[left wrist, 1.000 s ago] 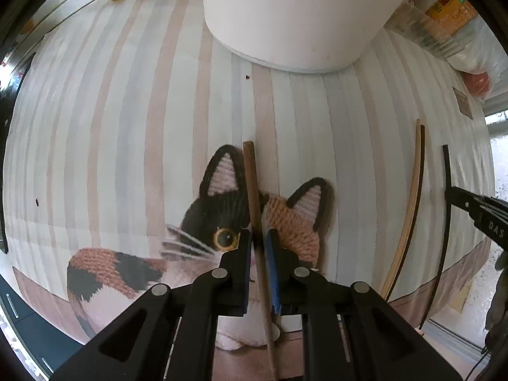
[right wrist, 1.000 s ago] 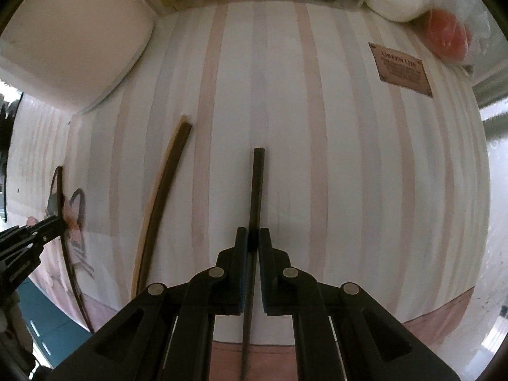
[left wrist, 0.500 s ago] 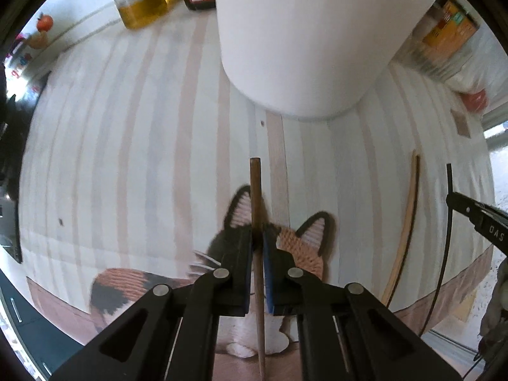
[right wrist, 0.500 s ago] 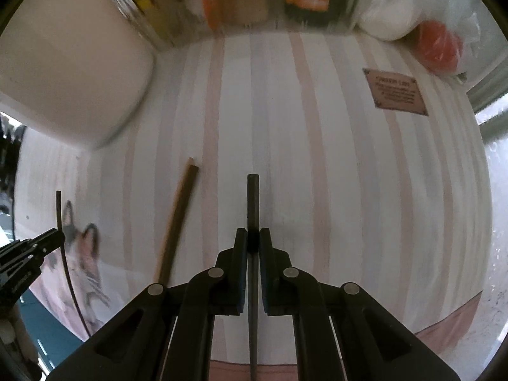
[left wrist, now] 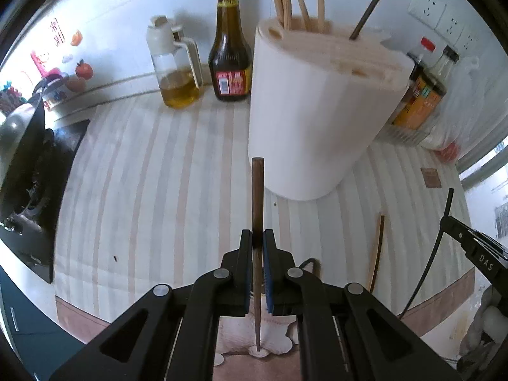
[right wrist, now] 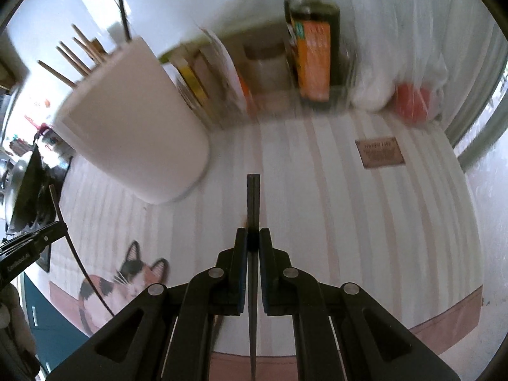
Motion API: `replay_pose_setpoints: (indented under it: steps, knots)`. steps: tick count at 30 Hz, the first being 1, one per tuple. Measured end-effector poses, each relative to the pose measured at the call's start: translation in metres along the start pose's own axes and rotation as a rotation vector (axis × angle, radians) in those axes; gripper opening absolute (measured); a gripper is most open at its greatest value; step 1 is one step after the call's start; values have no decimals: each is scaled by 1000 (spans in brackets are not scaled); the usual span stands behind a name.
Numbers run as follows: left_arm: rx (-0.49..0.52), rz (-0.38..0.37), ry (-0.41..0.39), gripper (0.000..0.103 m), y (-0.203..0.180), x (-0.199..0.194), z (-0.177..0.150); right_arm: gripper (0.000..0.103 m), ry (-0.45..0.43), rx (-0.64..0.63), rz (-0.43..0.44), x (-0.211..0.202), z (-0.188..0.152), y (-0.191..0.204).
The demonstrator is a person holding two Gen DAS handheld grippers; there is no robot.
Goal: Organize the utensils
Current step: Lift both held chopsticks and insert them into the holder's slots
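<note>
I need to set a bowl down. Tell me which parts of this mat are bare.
Bare: the striped mat left of the white holder, in front of the oil jar and sauce bottle; also the stretch right of the holder, around the brown label. Crowded: the back edge with boxes, and near the loose chopstick.

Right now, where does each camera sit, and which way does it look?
Left wrist: sits on the left gripper, looks down and forward at the white holder; its jaws clamp a brown chopstick.
Right wrist: sits on the right gripper, looks down at the striped mat; its jaws clamp a black chopstick.
Shared: holder, mat, each other's gripper at the edge.
</note>
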State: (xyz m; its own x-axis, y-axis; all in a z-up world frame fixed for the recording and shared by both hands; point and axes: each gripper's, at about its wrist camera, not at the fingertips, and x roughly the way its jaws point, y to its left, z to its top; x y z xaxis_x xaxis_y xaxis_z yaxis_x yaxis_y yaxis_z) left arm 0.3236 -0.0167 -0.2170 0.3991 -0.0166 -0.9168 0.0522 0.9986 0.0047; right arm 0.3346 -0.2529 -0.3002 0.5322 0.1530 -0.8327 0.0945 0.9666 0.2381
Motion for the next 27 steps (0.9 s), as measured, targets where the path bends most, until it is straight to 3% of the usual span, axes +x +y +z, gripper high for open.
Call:
replay_pose_setpoints:
  steps: [13, 27]
  knots:
    - [8, -23, -120, 4, 1, -38, 13, 7, -150, 1, 76, -37, 19, 25]
    - [-51, -42, -232, 4, 17, -94, 44, 7, -301, -87, 166, -98, 70, 68]
